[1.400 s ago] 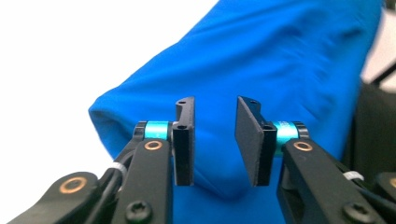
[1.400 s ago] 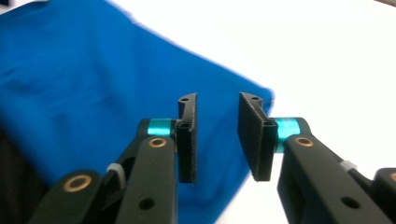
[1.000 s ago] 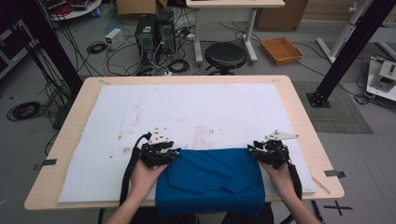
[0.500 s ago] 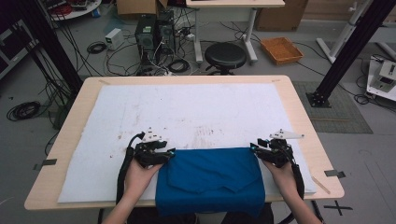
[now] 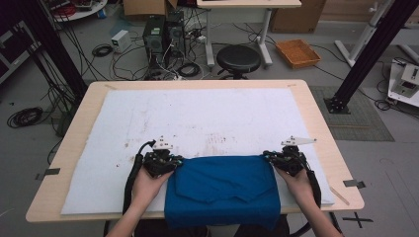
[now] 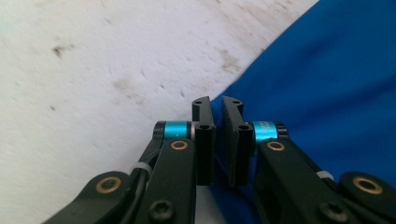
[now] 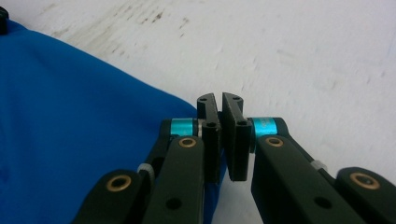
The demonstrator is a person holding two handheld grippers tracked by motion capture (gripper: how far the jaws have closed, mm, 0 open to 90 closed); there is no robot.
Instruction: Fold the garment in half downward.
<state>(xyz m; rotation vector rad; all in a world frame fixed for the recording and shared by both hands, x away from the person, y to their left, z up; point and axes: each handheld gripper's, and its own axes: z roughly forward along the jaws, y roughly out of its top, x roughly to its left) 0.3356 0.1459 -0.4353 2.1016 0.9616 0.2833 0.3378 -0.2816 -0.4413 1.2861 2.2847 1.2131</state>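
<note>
A blue cloth (image 5: 222,190) lies folded at the near edge of the white mat (image 5: 207,116), its front part hanging over the table edge. My left gripper (image 5: 173,160) is shut on the cloth's far left corner. In the left gripper view, blue cloth (image 6: 317,70) sits pinched in the thin gap of the left gripper (image 6: 217,105). My right gripper (image 5: 268,157) is shut on the far right corner. The right gripper view shows the right gripper (image 7: 219,103) clamped on the edge of the blue cloth (image 7: 70,116). The far edge runs straight between them.
The stained white mat covers most of the wooden table (image 5: 321,128); its far half is bare. Beyond the table stand a black stool (image 5: 238,58), computer cases (image 5: 163,34) with cables, and an orange tray (image 5: 298,52) on the floor.
Both grippers have drawn slightly apart while holding the corners, and the cloth's far edge is pulled straighter and a little wider.
</note>
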